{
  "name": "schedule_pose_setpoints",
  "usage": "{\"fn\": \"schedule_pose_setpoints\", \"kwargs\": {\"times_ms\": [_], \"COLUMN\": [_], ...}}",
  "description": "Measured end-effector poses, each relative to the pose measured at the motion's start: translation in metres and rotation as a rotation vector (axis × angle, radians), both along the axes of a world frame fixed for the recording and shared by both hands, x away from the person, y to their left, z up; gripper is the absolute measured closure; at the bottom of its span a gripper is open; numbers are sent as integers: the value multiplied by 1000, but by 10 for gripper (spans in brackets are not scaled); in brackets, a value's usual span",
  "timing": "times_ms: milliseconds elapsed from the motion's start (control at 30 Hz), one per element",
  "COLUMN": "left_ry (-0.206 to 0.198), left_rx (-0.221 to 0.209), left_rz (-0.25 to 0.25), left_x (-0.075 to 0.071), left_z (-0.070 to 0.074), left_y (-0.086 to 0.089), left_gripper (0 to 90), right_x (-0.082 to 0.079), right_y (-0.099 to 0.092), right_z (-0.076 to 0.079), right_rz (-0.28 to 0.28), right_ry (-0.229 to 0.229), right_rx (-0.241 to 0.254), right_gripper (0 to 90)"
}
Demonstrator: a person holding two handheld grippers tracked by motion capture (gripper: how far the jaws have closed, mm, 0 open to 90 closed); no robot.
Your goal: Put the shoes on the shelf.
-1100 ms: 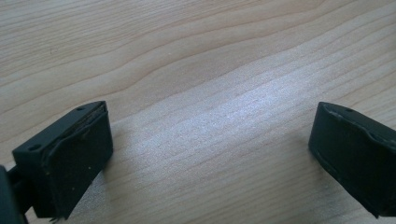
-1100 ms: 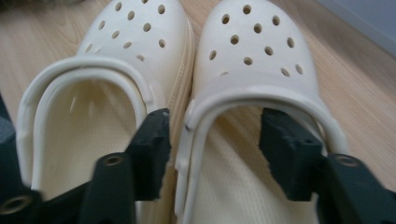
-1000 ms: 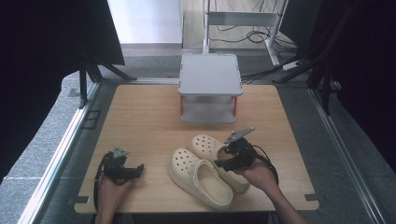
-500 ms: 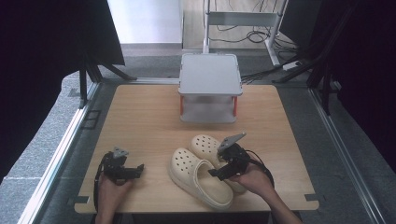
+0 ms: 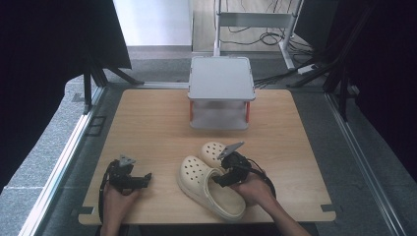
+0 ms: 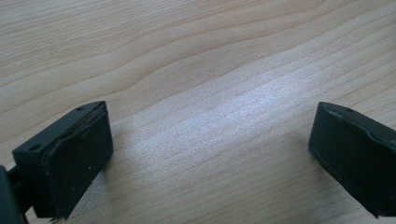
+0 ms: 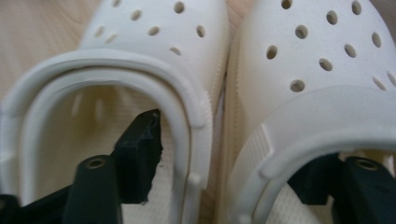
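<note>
- Light wood-grain table (image 5: 147,128), rectangular, notched tabs at the near corners.
- Grey two-tier stand (image 5: 221,78) at the far middle of the table, red-orange uprights between the tiers.
- Grey carpet floor (image 5: 59,132) around the table.
- Black curtains (image 5: 44,44) hung left and right.
- Metal frame (image 5: 255,19) with loose cables behind.
- Bright daylight on the floor beyond.

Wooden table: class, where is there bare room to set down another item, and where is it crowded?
Bare wood lies left of the grey two-tier shelf, right of it, and between it and the left tongs. It is crowded at the near right, where the right tongs reach into the two cream clogs.
</note>
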State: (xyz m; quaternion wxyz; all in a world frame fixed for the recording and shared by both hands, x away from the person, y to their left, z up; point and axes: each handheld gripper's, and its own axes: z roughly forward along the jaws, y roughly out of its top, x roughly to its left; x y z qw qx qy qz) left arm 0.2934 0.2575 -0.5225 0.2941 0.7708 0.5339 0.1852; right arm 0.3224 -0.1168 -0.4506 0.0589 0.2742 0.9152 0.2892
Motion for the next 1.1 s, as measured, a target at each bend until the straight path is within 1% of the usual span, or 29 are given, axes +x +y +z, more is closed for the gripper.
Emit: {"fn": "schedule_pose_setpoints", "kwargs": {"times_ms": [100, 133, 167, 200, 233, 267, 300, 367, 400, 433, 467, 567, 667, 833, 933, 1100], "left_ry": [-1, -1, -1, 0, -1, 0, -1, -2, -1, 0, 0, 1, 0, 0, 2, 2], "left_rx": [-2, -4, -2, -3, -2, -2, -2, -4, -1, 0, 0, -2, 0, 0, 0, -1], "left_rz": [2, 0, 2, 1, 2, 1, 2, 1, 1, 0, 0, -1, 0, 0, -1, -1], "left_x": [0, 0, 0, 0, 0, 0, 0, 0, 0, 0, 0, 0, 0, 0, 0, 0], "left_z": [0, 0, 0, 0, 0, 0, 0, 0, 0, 0, 0, 0, 0, 0, 0, 0], "left_y": [0, 0, 0, 0, 0, 0, 0, 0, 0, 0, 0, 0, 0, 0, 0, 0], "left_gripper": [0, 0, 0, 0, 0, 0, 0, 0, 0, 0, 0, 0, 0, 0, 0, 0], "right_x": [1, 1, 1, 1, 2, 2, 1, 1, 1, 2, 3, 1, 0, -1, 0, 3], "right_y": [4, 5, 6, 6, 6, 5, 6, 6, 6, 5, 5, 4, 4, 1, -4, -11], "right_z": [-5, -6, -7, -7, -7, -6, -6, -5, -5, -5, -4, -2, 4, 18, 27, 38], "right_rz": [-1, -1, -11, -19, -23, -16, -21, -24, -28, -37, -38, -23, -12, -7, -21, -39], "right_ry": [10, 6, -4, -8, 4, 23, 30, 28, 37, 59, 66, 78, 87, 70, 67, 63], "right_rx": [-10, -16, -28, -32, -25, -15, -13, -19, -15, -3, 1, 3, 10, 14, 28, 29], "right_gripper": [439, 474, 527, 560, 618, 632, 640, 646, 651, 657, 658, 661, 661, 662, 662, 661]}}
